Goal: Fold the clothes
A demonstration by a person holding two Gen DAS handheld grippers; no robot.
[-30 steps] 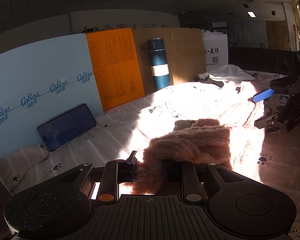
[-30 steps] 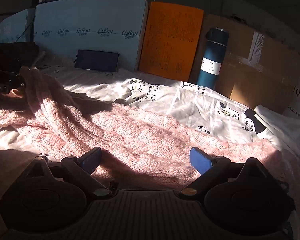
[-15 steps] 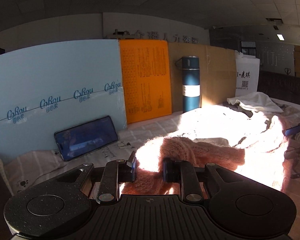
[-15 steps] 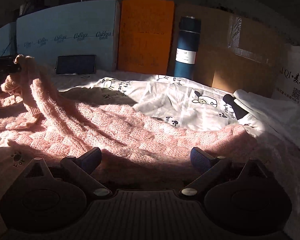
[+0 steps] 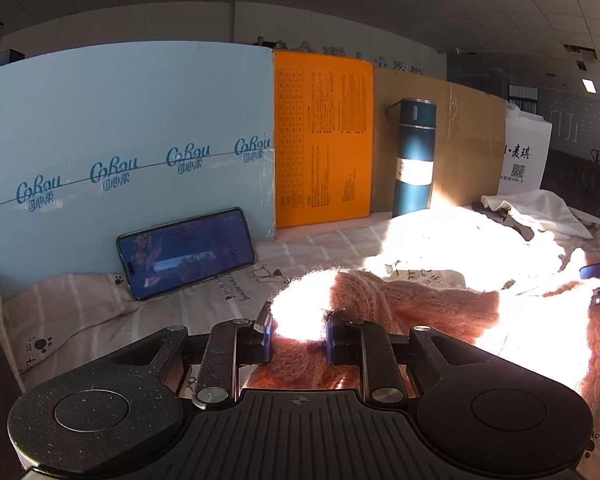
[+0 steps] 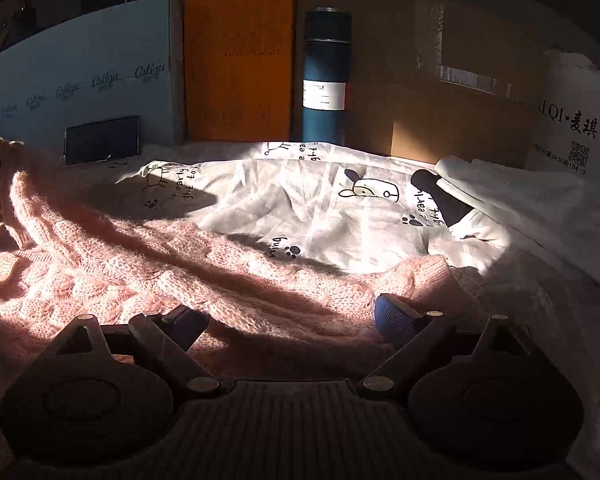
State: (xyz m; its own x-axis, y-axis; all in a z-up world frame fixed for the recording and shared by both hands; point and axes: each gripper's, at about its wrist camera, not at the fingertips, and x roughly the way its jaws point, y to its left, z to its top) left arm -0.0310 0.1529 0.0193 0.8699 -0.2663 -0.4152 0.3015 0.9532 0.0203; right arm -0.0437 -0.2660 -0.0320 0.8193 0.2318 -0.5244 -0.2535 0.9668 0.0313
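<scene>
Item: pink cable-knit sweater (image 6: 112, 280), spread and rumpled across the paw-print sheet (image 6: 320, 208) covering the counter, one part drawn up toward 9 o'clock in the right wrist view. Handling, as judged: light, soft, stretchy and fuzzy; it will sag and trail rather than hold a crease, so hems, cuffs and shoulder edges are the best holds, taken in a thick bunch. Left gripper (image 5: 298, 334): pinching a sunlit wad of the knit between nearly closed pads. Right gripper (image 6: 288, 316): jaws apart, having just been closing, with the sweater's edge lying between the blue pads and not yet pressed. Surroundings at 12 o'clock: blue flask (image 6: 326, 76), orange board (image 6: 238, 64), pale blue board (image 5: 120, 152), propped phone (image 5: 186, 252). View differences: only the left wrist view shows the pinch itself, though glare whitens the knit there; only the right wrist view shows the full lie of the garment and the white cloth (image 6: 532, 208) at 3 o'clock.
</scene>
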